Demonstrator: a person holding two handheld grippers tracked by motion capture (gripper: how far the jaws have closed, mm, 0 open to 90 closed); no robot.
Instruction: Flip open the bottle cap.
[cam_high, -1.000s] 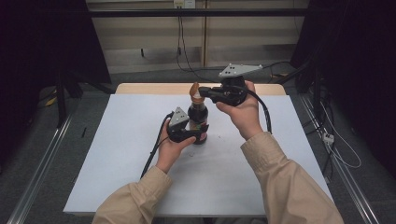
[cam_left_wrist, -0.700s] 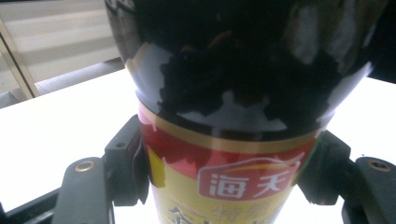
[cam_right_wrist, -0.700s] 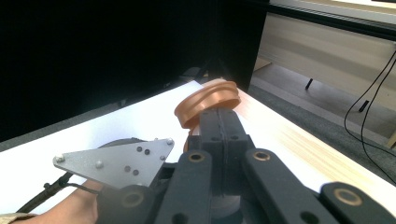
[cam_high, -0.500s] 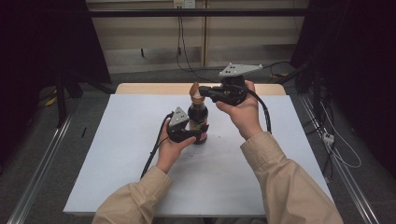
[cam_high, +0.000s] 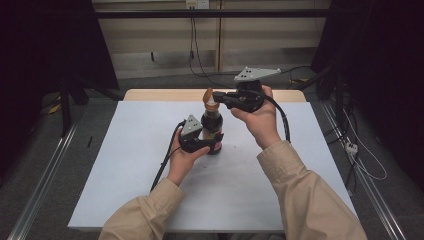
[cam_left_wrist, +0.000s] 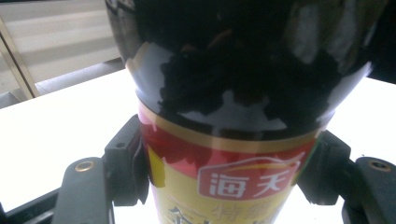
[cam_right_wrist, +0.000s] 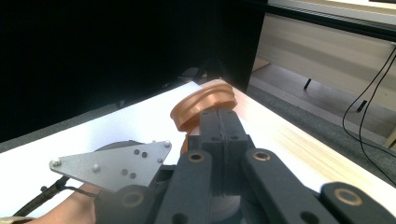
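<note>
A dark soy sauce bottle (cam_high: 212, 124) with a red and yellow label (cam_left_wrist: 233, 182) stands upright on the white table (cam_high: 140, 170), near its middle. My left gripper (cam_high: 213, 144) is shut on the bottle's lower body, its pads (cam_left_wrist: 125, 163) pressing both sides of the label. The bottle's orange-brown flip lid (cam_high: 208, 95) stands raised. My right gripper (cam_high: 217, 99) reaches in from the right at cap height, jaws shut together, tips (cam_right_wrist: 219, 116) right against the lid (cam_right_wrist: 201, 103). I cannot tell whether they pinch its edge.
A wooden strip (cam_high: 165, 94) edges the table's far side. Black cables (cam_high: 195, 55) hang and trail on the floor behind it. Metal rails (cam_high: 40, 185) run along the floor on both sides. The left gripper's grey plate (cam_right_wrist: 116, 165) sits just below the right gripper.
</note>
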